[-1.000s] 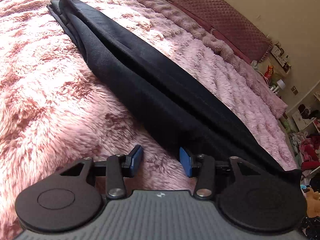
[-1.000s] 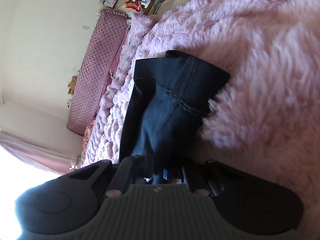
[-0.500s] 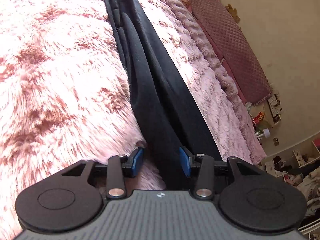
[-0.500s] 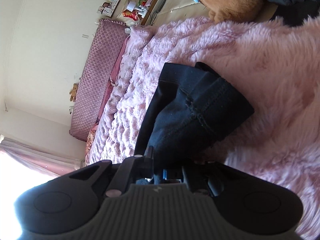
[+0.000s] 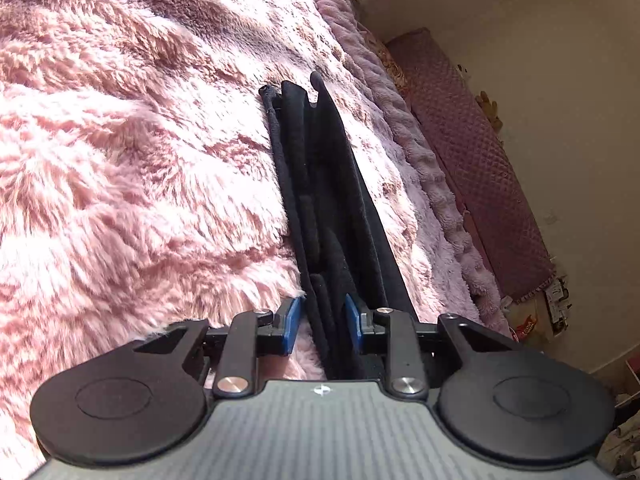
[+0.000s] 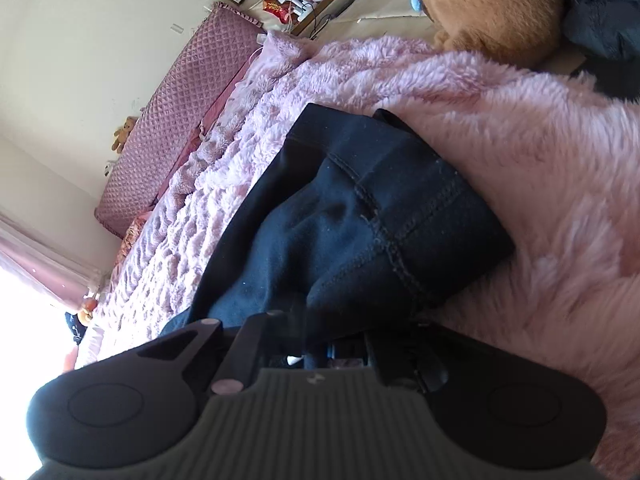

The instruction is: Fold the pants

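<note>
The black pants point(image 5: 328, 208) are lying in a long narrow strip on the fluffy pink blanket point(image 5: 132, 184) of the bed. The left hand-held gripper point(image 5: 322, 322) has just been closing, with the pants between its blue pads point(image 5: 291, 320), not yet pressing. The right hand-held gripper point(image 6: 320, 354) is clamping a bunched end of the pants.

black pants point(image 5: 320, 200) on shaggy pink blanket point(image 5: 120, 160), blue-padded gripper point(image 5: 322, 322)

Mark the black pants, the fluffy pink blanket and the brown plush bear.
Black pants point(image 5: 320, 184): left wrist view, mid-length of the folded legs.
Fluffy pink blanket point(image 5: 132, 168): left wrist view, bare pile left of the pants.
Brown plush bear point(image 6: 492, 4): right wrist view, its body.
</note>
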